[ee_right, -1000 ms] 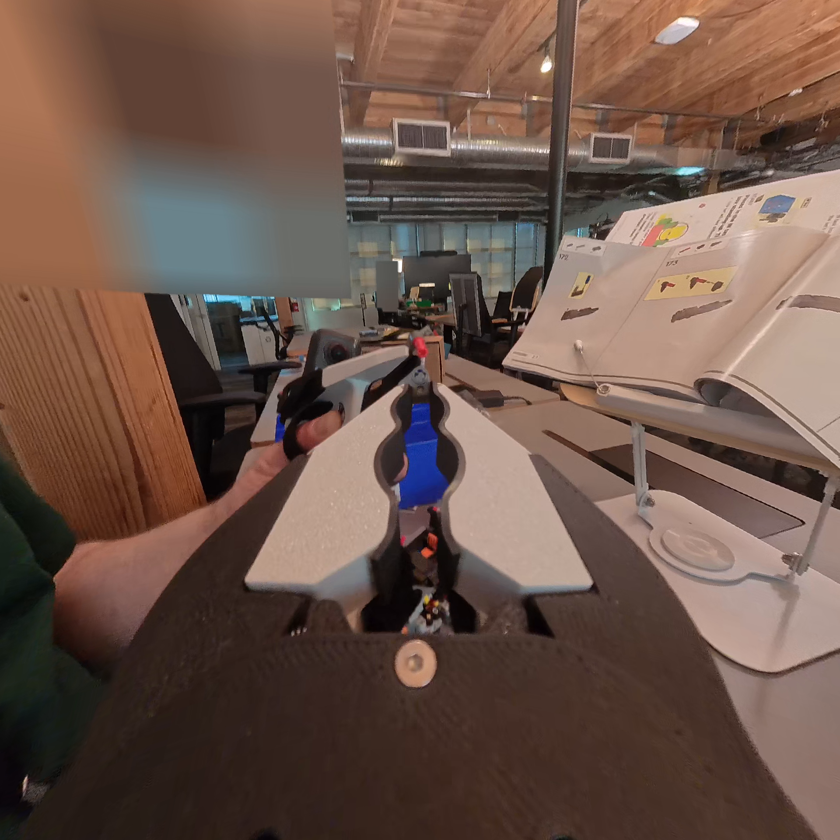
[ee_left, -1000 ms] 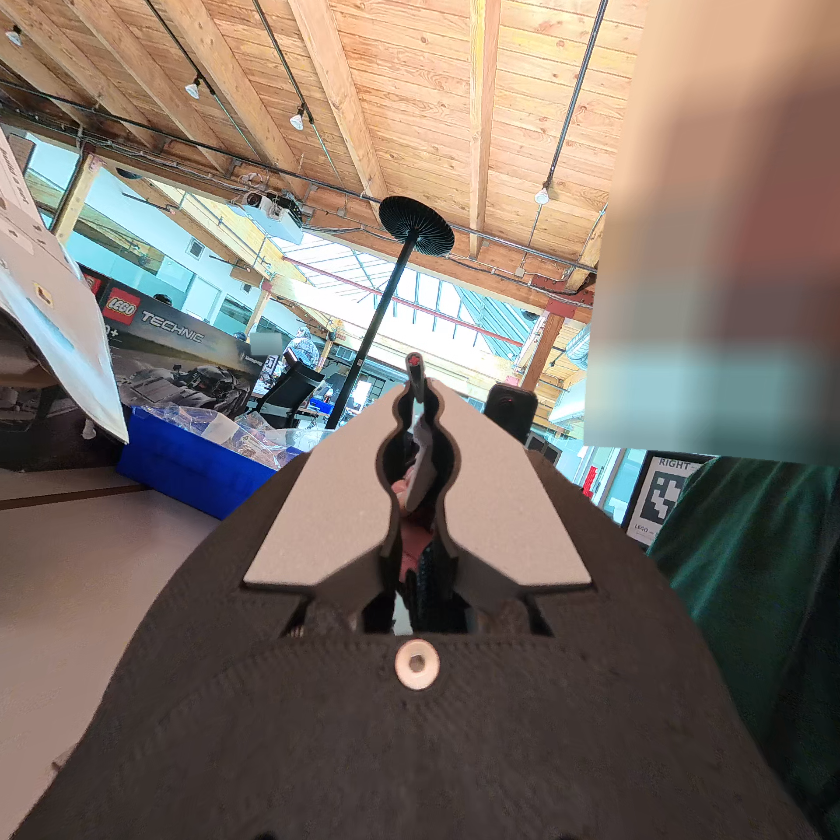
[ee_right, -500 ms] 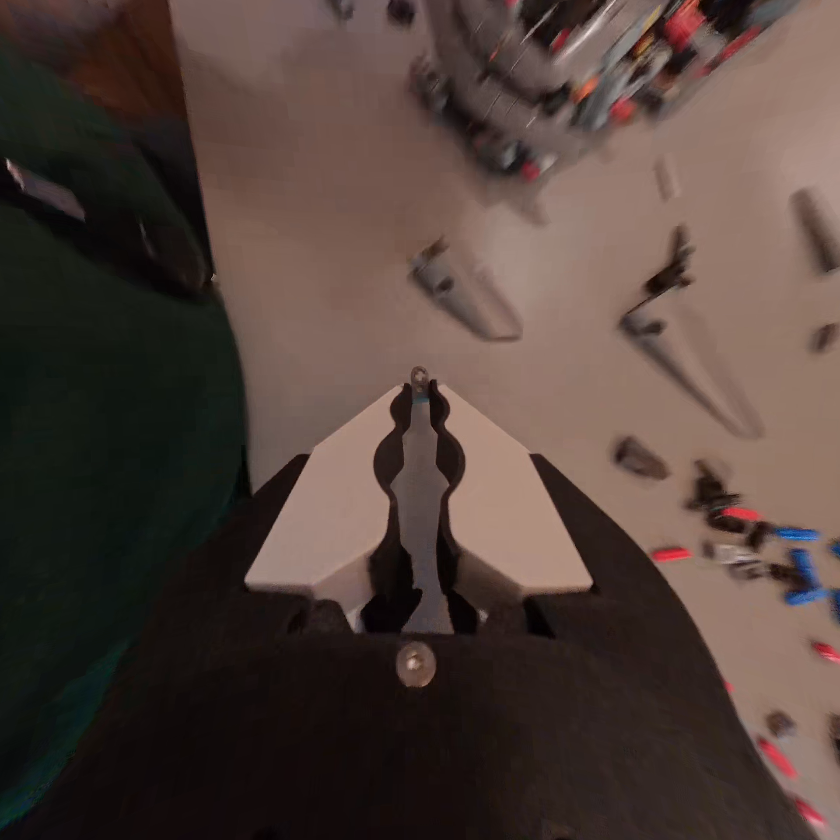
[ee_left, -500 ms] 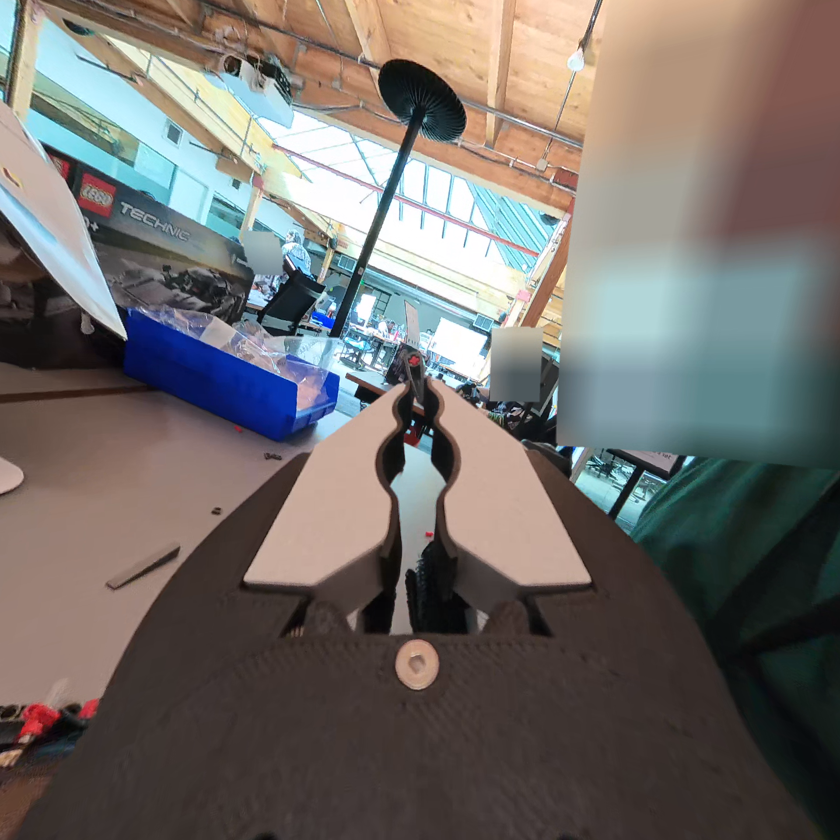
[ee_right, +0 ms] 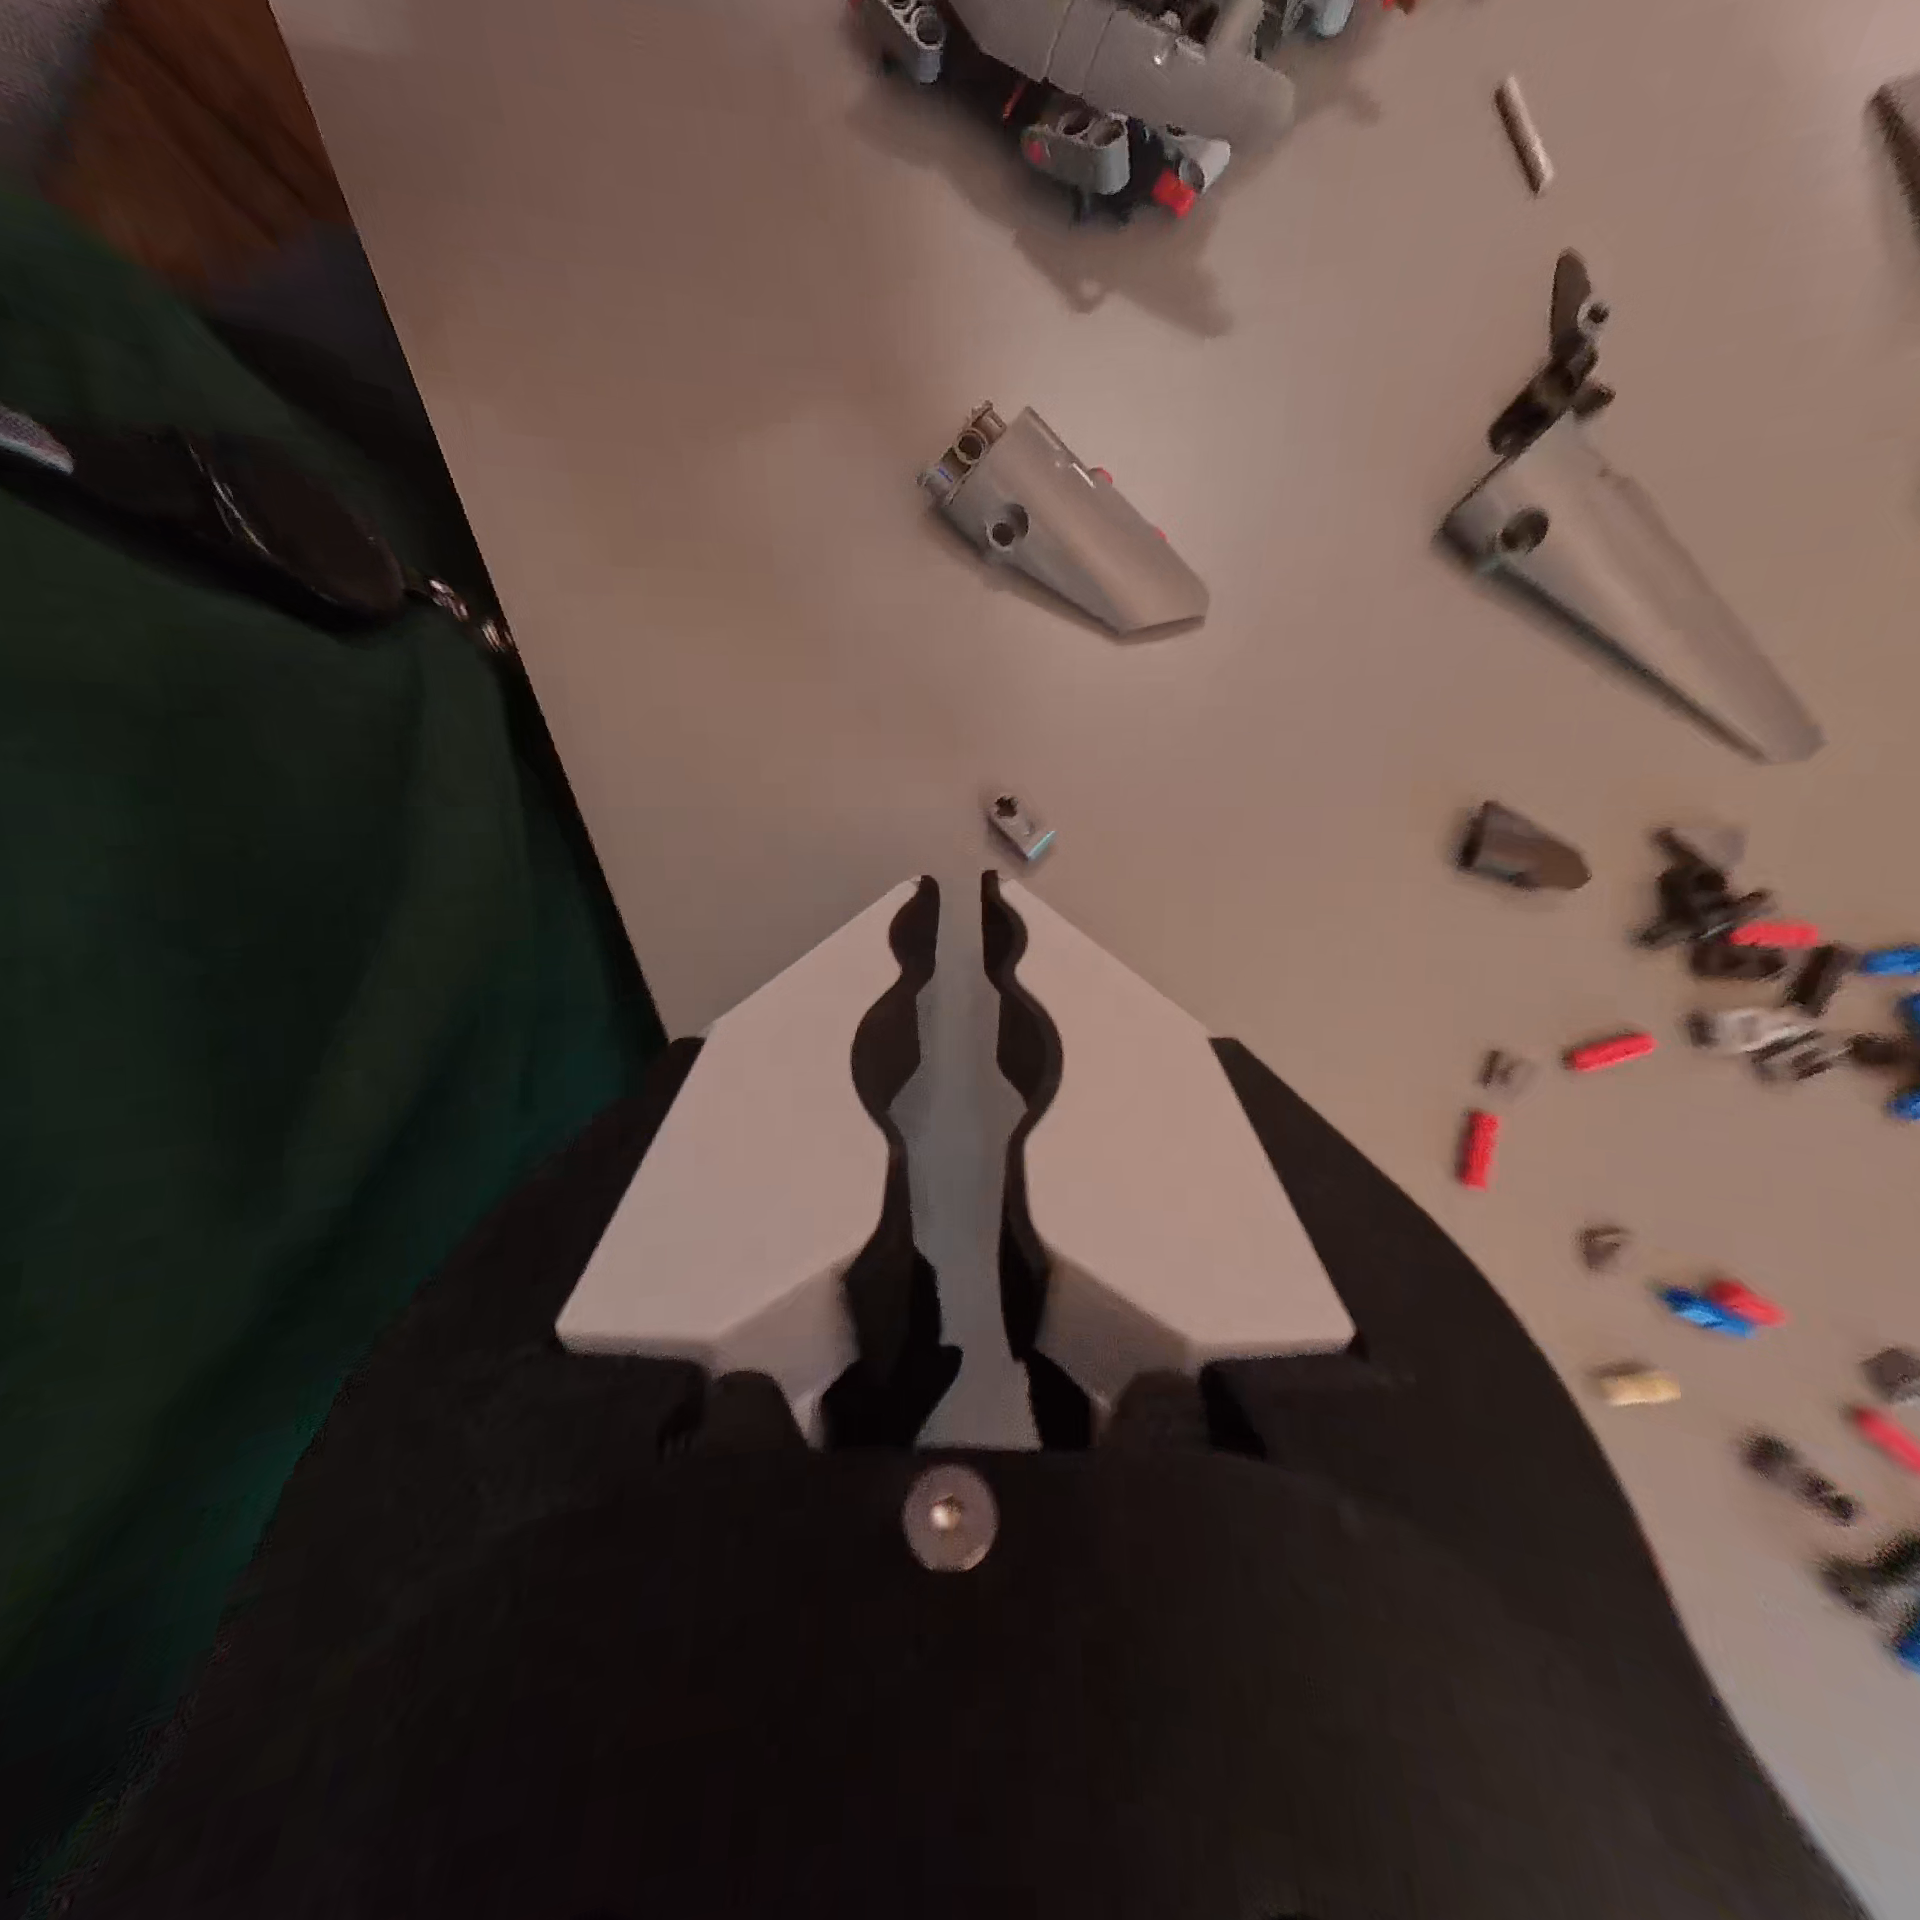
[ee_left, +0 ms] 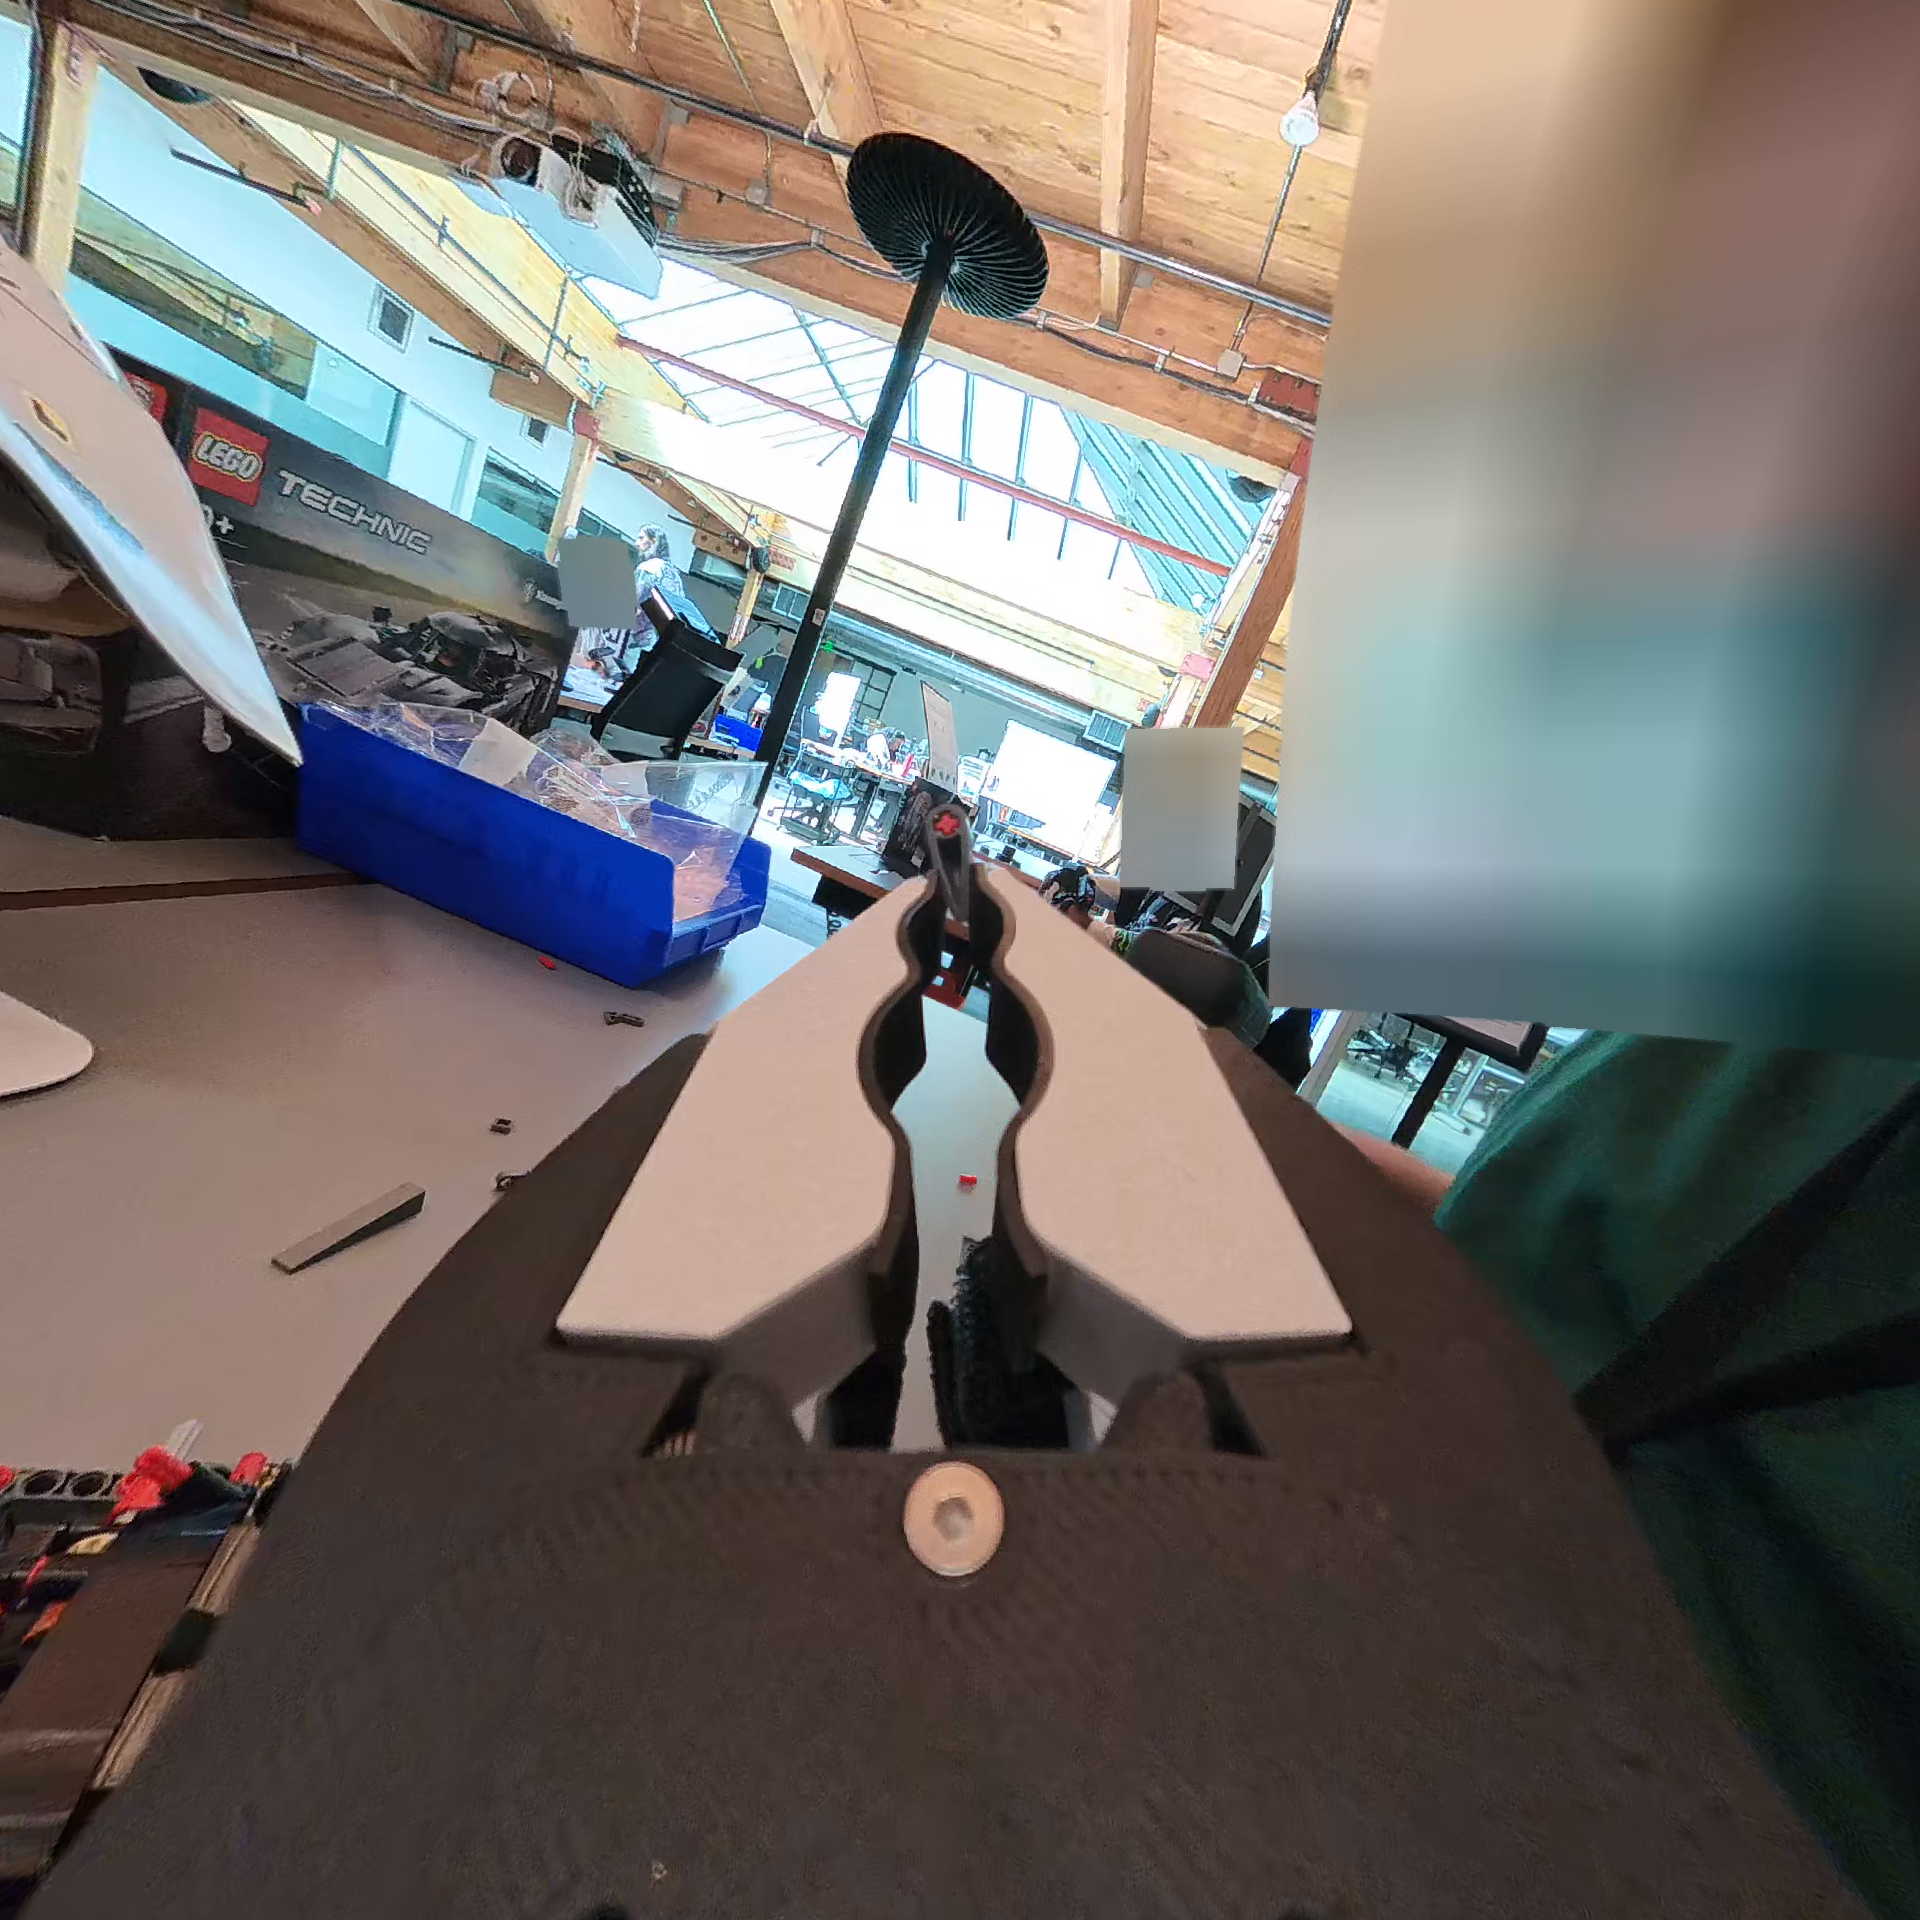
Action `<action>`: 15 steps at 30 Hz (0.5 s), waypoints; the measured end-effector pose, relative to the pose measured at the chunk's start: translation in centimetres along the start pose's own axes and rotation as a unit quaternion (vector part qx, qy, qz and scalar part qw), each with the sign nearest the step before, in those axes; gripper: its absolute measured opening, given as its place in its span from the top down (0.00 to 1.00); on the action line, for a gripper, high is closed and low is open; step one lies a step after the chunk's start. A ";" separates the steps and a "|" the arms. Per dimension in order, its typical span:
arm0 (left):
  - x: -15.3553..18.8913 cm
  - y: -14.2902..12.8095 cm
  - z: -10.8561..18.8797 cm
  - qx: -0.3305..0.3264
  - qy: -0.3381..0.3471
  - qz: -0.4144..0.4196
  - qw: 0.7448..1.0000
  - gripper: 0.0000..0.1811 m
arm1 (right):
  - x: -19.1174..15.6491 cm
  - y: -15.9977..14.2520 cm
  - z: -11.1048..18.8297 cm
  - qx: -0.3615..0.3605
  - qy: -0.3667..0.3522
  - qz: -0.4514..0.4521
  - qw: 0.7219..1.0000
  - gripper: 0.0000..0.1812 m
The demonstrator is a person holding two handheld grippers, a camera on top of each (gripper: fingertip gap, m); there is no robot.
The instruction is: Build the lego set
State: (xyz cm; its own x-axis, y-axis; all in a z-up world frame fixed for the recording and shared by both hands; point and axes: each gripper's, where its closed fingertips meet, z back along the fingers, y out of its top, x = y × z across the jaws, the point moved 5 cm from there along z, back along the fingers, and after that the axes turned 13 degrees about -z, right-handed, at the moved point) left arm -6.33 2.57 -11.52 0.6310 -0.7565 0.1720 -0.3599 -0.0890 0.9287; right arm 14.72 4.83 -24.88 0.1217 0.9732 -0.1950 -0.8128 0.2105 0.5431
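My left gripper [ee_left: 956, 883] is shut on a thin dark lego piece with a red axle end [ee_left: 948, 831] and holds it up in the air above the table. My right gripper [ee_right: 961, 883] points down at the table with its jaws a little apart and empty. A small grey lego connector [ee_right: 1020, 828] lies on the table just beyond its fingertips. The part-built grey model [ee_right: 1101, 83] lies farther off at the top of the right wrist view; part of it also shows in the left wrist view [ee_left: 94, 1507].
Two grey wedge panels [ee_right: 1070, 530] [ee_right: 1621, 603] and a scatter of red, blue and dark pins [ee_right: 1745, 1018] lie on the table. A blue bin with plastic bags [ee_left: 520, 862], the set's box [ee_left: 343, 561] and an open booklet [ee_left: 125, 499] stand behind. A person in green is beside the table edge.
My right gripper swung down from facing the left gripper to the table, then opened and let go of the small grey connector. My left gripper tilted down, still holding its piece.
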 end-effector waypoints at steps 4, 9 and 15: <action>-0.3 -0.4 -0.1 0.003 -0.006 0.010 1.000 0.99 | -0.1 -0.7 -1.4 0.005 -0.010 -0.071 0.997 0.92; -0.1 -0.5 0.0 0.001 -0.008 0.011 1.000 0.99 | 0.4 0.7 -2.5 0.023 -0.029 -0.072 0.997 0.89; -0.3 -0.6 0.2 0.000 -0.001 0.013 1.000 0.99 | 0.9 1.2 -2.0 0.044 -0.032 -0.061 0.997 0.90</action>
State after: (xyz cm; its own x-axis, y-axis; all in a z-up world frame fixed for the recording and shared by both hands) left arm -6.47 2.73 -12.21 0.6194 -0.7601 0.1962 -0.3763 -0.0681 0.9240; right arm 12.68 5.78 -26.03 0.2553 0.9430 -0.2134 -0.7364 0.3327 0.5891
